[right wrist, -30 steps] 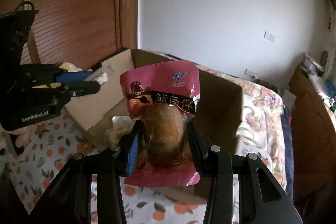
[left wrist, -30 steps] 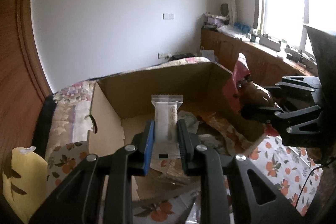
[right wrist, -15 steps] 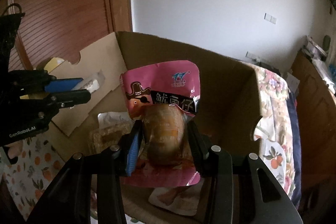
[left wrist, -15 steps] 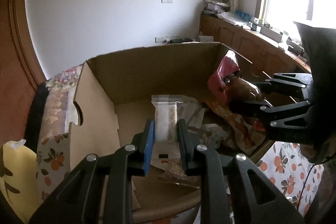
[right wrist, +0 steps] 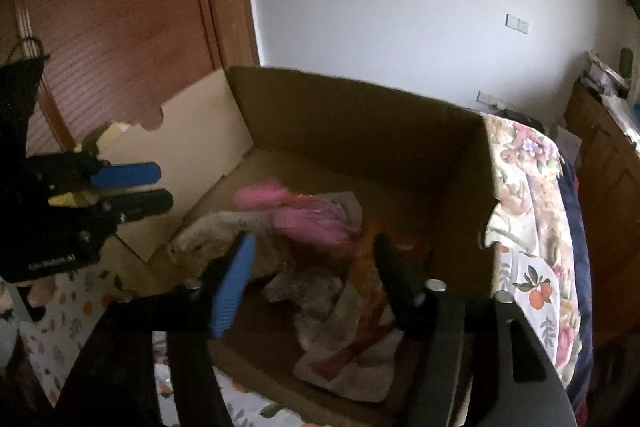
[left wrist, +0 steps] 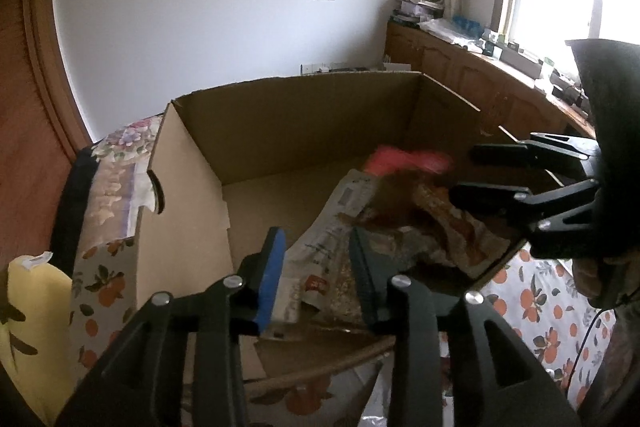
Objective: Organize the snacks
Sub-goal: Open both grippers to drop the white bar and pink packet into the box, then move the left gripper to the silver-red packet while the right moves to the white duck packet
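Both grippers' jaws just opened over the brown cardboard box (left wrist: 304, 131): left gripper (left wrist: 316, 267) and right gripper (right wrist: 312, 267) empty, blurred pink snack packet (right wrist: 308, 219) dropping onto the pile.

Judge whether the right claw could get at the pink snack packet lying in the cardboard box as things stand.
Probably yes. The right claw stands open just above the pink snack packet, which lies atop the pile in the open-topped cardboard box with nothing over it.

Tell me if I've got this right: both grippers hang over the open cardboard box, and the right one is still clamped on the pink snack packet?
Not quite. The right gripper has just been opening and nothing sits between its fingers; in the right wrist view the pink snack packet is a blur among the snacks in the cardboard box. Both grippers do hang over it.
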